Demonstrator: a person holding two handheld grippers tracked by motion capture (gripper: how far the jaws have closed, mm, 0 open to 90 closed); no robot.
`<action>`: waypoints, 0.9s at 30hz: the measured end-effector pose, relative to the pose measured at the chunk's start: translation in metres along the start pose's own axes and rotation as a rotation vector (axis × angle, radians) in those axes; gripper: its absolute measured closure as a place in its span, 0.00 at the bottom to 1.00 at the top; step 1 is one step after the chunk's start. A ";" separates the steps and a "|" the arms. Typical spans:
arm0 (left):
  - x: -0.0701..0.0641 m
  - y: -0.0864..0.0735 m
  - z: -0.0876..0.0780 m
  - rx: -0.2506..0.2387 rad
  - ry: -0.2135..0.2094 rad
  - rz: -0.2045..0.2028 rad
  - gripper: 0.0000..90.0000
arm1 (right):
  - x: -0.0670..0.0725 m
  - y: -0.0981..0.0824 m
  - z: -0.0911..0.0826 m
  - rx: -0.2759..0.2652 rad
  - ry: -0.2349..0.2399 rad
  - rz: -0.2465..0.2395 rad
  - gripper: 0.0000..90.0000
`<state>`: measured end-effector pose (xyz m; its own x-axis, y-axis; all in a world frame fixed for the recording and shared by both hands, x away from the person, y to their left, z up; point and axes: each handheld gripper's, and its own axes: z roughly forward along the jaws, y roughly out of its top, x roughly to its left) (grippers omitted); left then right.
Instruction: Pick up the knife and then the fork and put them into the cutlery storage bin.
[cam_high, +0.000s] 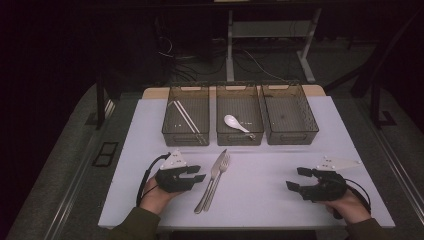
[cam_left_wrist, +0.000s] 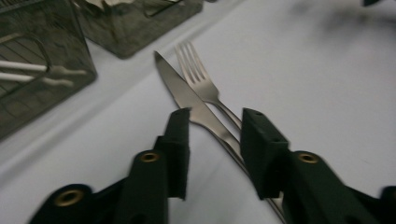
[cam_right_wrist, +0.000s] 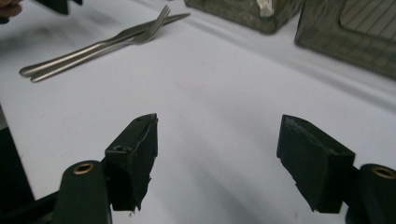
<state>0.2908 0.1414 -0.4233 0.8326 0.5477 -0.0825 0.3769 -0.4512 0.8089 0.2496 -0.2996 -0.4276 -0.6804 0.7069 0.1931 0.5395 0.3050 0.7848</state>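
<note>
- Plainly, the white table (cam_high: 300, 165) is the biggest thing in view, with 3 dark mesh bins in a row along its far side and loose cutlery lying in front of them; it looks like a sorting job, 1 kind of utensil per bin.
- Left bin (cam_high: 185, 115) holds a pair of white chopsticks (cam_high: 186, 117), lying slantwise.
- Middle bin (cam_high: 239, 114) holds 1 white spoon (cam_high: 235, 122).
- Right bin (cam_high: 290, 114) looks empty, probably kept for what is left on the table.
- Left gripper (cam_high: 196, 173) rests low beside the cutlery; in the left gripper view its jaws straddle both handles with a gap on each side, so they are part-open and grip nothing yet. I judge it is lined up to pinch the handles.
- Right gripper (cam_high: 295, 178) sits well apart, near the table's right edge, jaws spread wide over bare cloth and holding nothing, seemingly waiting.
- Knife (cam_left_wrist: 187, 95) and fork (cam_left_wrist: 198, 74) lie touching side by side, tips toward the middle bin, handles toward the person, which suits a grasp from the near side.
</note>
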 end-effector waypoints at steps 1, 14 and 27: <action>0.001 0.003 0.004 0.002 0.010 0.005 0.79 | 0.001 -0.003 -0.002 0.004 0.000 0.008 0.32; 0.019 0.039 0.073 0.069 0.079 0.003 0.99 | 0.002 -0.010 -0.003 0.019 -0.015 0.003 0.32; 0.015 0.048 0.109 0.104 0.075 0.002 0.99 | 0.001 -0.009 -0.004 0.006 -0.022 0.003 0.32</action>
<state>0.3654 0.0506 -0.4494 0.8018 0.5966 -0.0341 0.4191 -0.5207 0.7438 0.2422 -0.3043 -0.4322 -0.6676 0.7217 0.1829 0.5450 0.3063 0.7805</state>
